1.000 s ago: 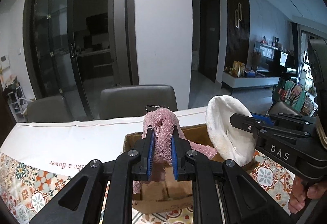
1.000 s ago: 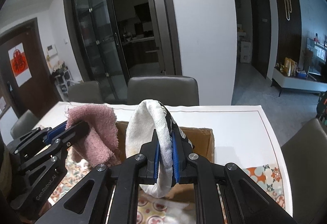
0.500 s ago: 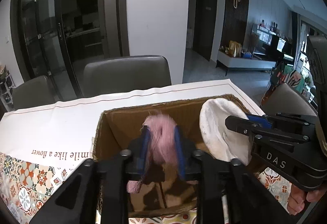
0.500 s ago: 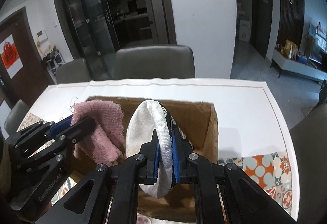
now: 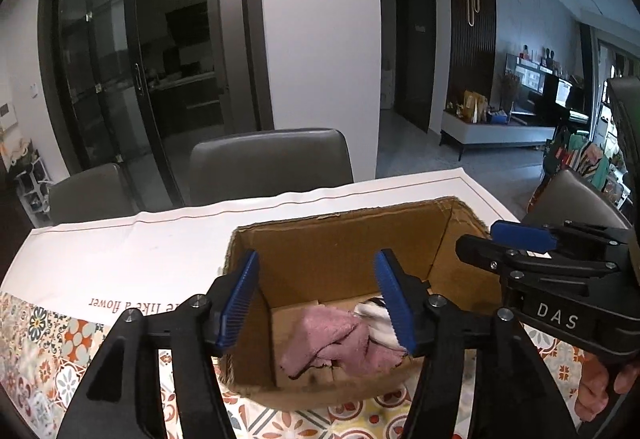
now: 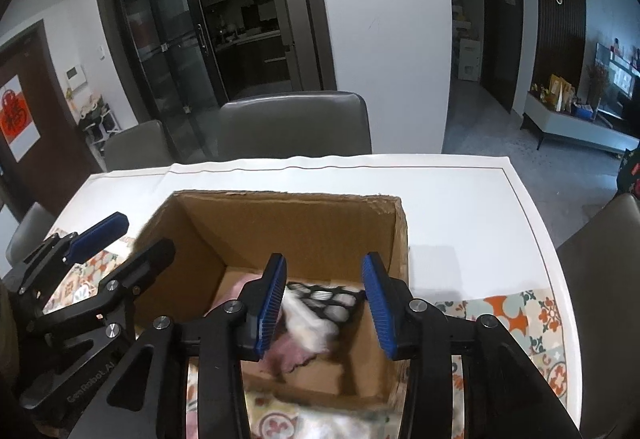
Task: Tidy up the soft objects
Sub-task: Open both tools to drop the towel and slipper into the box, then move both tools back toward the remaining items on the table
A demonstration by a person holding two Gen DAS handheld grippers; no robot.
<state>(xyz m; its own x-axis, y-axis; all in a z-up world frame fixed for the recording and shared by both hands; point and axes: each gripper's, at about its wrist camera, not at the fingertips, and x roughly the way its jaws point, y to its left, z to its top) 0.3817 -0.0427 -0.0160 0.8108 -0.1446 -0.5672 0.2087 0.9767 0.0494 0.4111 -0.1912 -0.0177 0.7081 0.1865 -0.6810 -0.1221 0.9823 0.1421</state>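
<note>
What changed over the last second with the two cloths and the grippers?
Both were let go. The left gripper has just opened its jaws and the pink towel now lies on the floor of the cardboard box. The right gripper has just opened too, dropping the white cloth beside the towel. Nothing sits between either pair of jaws. Box and tablecloth stayed put.

In the right wrist view the white cloth (image 6: 310, 323) in the cardboard box (image 6: 288, 223) is smeared by blur, and the left tongs' (image 6: 122, 237) finger hides the box's left wall. The pink cloth (image 6: 288, 353) mostly sits behind that blur.
</note>
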